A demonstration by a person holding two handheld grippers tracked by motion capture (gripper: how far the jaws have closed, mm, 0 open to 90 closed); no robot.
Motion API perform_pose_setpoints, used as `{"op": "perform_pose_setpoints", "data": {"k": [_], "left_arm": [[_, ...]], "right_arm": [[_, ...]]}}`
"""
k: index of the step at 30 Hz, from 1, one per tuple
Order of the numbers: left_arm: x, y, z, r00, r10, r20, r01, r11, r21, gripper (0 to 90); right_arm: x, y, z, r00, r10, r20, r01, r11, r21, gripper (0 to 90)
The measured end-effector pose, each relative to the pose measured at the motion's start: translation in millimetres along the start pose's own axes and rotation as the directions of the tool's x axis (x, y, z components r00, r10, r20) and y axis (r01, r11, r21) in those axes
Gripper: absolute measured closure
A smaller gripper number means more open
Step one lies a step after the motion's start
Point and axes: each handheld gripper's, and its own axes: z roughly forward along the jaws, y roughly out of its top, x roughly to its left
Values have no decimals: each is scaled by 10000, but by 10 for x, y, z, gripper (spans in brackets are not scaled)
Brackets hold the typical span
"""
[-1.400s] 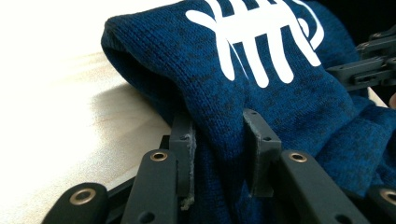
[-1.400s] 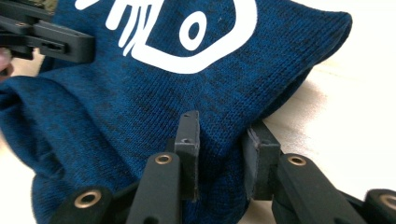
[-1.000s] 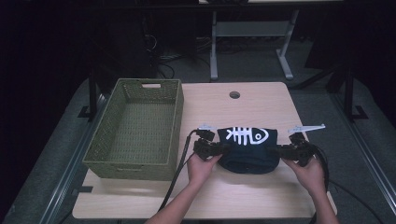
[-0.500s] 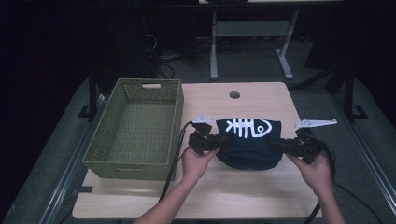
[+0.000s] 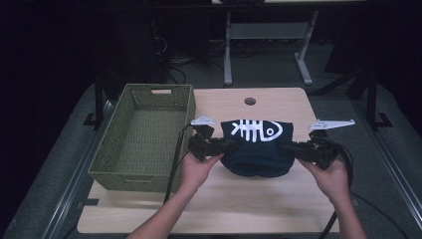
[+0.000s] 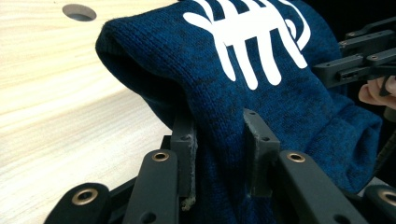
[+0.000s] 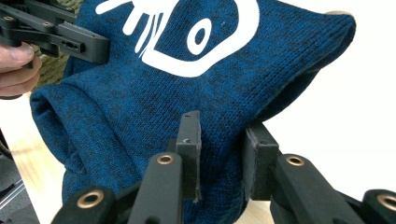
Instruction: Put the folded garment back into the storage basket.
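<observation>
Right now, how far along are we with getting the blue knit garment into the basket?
Done: the blue knit garment is folded into a bundle, fish-bone print on top. In hand: the left gripper and right gripper each clamp one side of it, and it hangs between them, sagging toward the table. Left: probably carry it over to the green basket beside it and release.

High camera sat above my side, faced forward and down over the whole bench [image 5: 268, 199]. Each claw camera looked close along its own jaws; all three shared the blue knit [image 5: 256, 149].
</observation>
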Motion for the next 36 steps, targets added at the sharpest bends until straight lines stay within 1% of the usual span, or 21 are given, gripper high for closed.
{"op": "perform_pose_setpoints", "data": {"k": [4,5,6,7,8,11,15,16,17,18,19,20,23,26,27,29,30,32,34,35,36], "left_arm": [[19,28,-63,10000,-47,-3,47,10000,-55,698],[38,39,-89,9999,-114,44,115,9999,-51,698],[48,44,-104,9999,-155,53,156,9998,-108,698],[67,58,-147,9998,-181,52,182,9997,-184,698],[67,58,-147,9998,-181,52,182,9997,-184,698],[78,85,-230,10000,-81,-21,81,9996,-285,698],[111,104,-306,10000,-90,-37,88,9992,-402,698],[111,104,-306,10000,-90,-37,88,9992,-402,698],[128,104,-336,9999,-109,-65,106,9991,-413,698],[128,104,-336,9999,-109,-65,106,9991,-413,698],[141,104,-356,9999,-163,-29,161,9989,-441,698],[157,106,-390,9998,-215,39,216,9986,-486,698],[183,116,-450,9996,-283,41,285,9978,-605,699],[194,129,-482,9996,-279,-14,277,9978,-605,699],[207,144,-525,9996,-298,22,298,9976,-631,699],[214,150,-548,9996,-293,22,294,9975,-643,699],[223,156,-570,9996,-274,46,277,9974,-662,699],[263,169,-630,9990,-402,189,415,9963,-746,699],[306,175,-666,9976,-538,447,569,9958,-721,699],[306,175,-666,9976,-538,447,569,9958,-721,699],[325,176,-686,9965,-600,579,642,9951,-749,699]], "right_arm": [[38,49,3,9999,-31,-102,30,10000,-56,716],[61,85,11,9997,-13,-229,11,9999,-106,716],[61,85,11,9997,-13,-229,11,9999,-106,716],[75,114,13,9992,42,-409,-51,9997,-223,716],[75,114,13,9992,42,-409,-51,9997,-223,716],[111,174,24,9985,17,-547,-33,9996,-294,716],[134,229,42,9969,47,-784,-83,9989,-452,716],[134,229,42,9969,47,-784,-83,9989,-452,716],[143,252,56,9958,80,-909,-126,9987,-497,716],[143,252,56,9958,80,-909,-126,9987,-497,716],[156,277,75,9946,93,-1030,-150,9984,-550,716],[163,286,80,9948,85,-1016,-143,9983,-564,717],[189,327,94,9920,152,-1255,-239,9974,-684,717],[240,387,110,9921,27,-1251,-109,9978,-650,716],[250,404,122,9922,-15,-1249,-65,9980,-633,716],[259,427,140,9916,-9,-1296,-75,9979,-644,716],[259,427,140,9916,-9,-1296,-75,9979,-644,716],[288,461,170,9910,-84,-1338,-6,9977,-674,716],[313,485,191,9911,-138,-1328,48,9977,-677,716],[324,498,201,9911,-186,-1316,96,9976,-684,716],[324,498,201,9911,-186,-1316,96,9976,-684,716]]}}
